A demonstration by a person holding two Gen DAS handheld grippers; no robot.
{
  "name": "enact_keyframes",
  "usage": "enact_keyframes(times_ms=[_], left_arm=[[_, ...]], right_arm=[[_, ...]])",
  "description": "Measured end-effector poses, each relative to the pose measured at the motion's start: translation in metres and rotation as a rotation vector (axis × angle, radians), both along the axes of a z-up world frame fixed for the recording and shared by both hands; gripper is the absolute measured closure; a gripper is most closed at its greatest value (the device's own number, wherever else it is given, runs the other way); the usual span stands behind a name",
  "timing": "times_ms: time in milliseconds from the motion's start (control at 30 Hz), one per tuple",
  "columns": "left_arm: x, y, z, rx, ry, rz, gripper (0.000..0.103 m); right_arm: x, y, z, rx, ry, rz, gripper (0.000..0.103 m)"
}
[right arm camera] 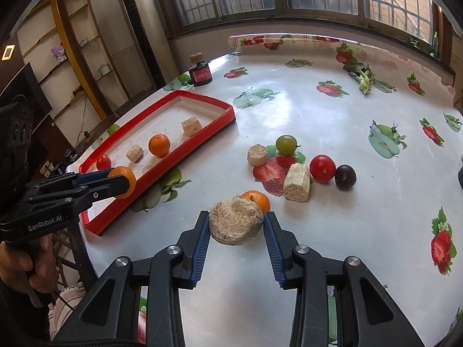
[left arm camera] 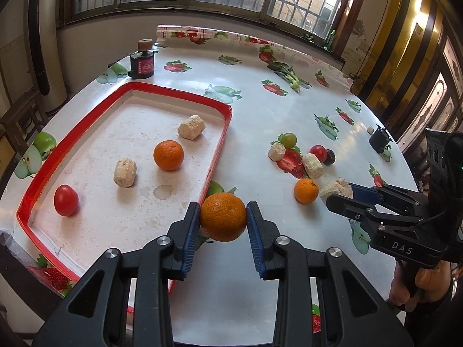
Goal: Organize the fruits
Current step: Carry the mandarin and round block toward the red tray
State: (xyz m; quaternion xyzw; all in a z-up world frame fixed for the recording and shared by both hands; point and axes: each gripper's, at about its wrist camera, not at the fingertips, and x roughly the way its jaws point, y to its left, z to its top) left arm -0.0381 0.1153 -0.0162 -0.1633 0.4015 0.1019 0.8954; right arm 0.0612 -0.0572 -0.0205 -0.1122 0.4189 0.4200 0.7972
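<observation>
My left gripper (left arm camera: 223,217) clamps an orange (left arm camera: 223,217) beside the red tray (left arm camera: 220,144); my right gripper (right arm camera: 235,225) grips a beige chunk (right arm camera: 235,225). Next, I judge, both need carrying over the tray and releasing.

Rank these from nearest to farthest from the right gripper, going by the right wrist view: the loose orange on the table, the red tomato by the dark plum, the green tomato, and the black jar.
1. Loose orange, just behind the right gripper.
2. Red tomato, ahead and to the right, beside the plum.
3. Green tomato, further back.
4. Black jar, far back left, past the tray.
</observation>
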Motion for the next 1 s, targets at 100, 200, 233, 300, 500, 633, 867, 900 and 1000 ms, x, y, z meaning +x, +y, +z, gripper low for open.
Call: enact_keyframes(times_ms=[100, 200, 233, 300, 500, 633, 867, 900, 1000], left_arm=[[-0.004, 0.006, 0.0, -0.002, -0.002, 0.015, 0.073], [-0.008, 0.012, -0.002, -0.004, 0.001, 0.026, 0.073], [-0.009, 0.014, -0.002, -0.005, 0.002, 0.03, 0.073], [-0.011, 0.017, -0.003, -0.009, 0.003, 0.038, 0.073], [-0.016, 0.029, -0.005, -0.014, 0.006, 0.059, 0.073], [-0.02, 0.038, -0.006, -0.018, 0.007, 0.076, 0.073], [-0.025, 0.059, -0.008, -0.025, 0.011, 0.114, 0.073], [-0.025, 0.063, -0.008, -0.026, 0.011, 0.12, 0.073], [-0.026, 0.073, -0.009, -0.029, 0.013, 0.136, 0.073]], right_arm=[[-0.002, 0.009, 0.001, -0.001, -0.002, 0.018, 0.065], [-0.005, 0.018, 0.001, -0.002, -0.001, 0.033, 0.065], [-0.005, 0.02, 0.001, -0.004, -0.002, 0.038, 0.065], [-0.006, 0.025, 0.001, -0.005, -0.001, 0.046, 0.065], [-0.009, 0.04, 0.001, -0.011, 0.0, 0.069, 0.065], [-0.009, 0.05, 0.0, -0.015, 0.0, 0.086, 0.065], [-0.007, 0.073, -0.002, -0.02, 0.009, 0.116, 0.065], [-0.007, 0.076, -0.002, -0.019, 0.009, 0.12, 0.065], [-0.003, 0.088, -0.002, -0.016, 0.011, 0.132, 0.065]])
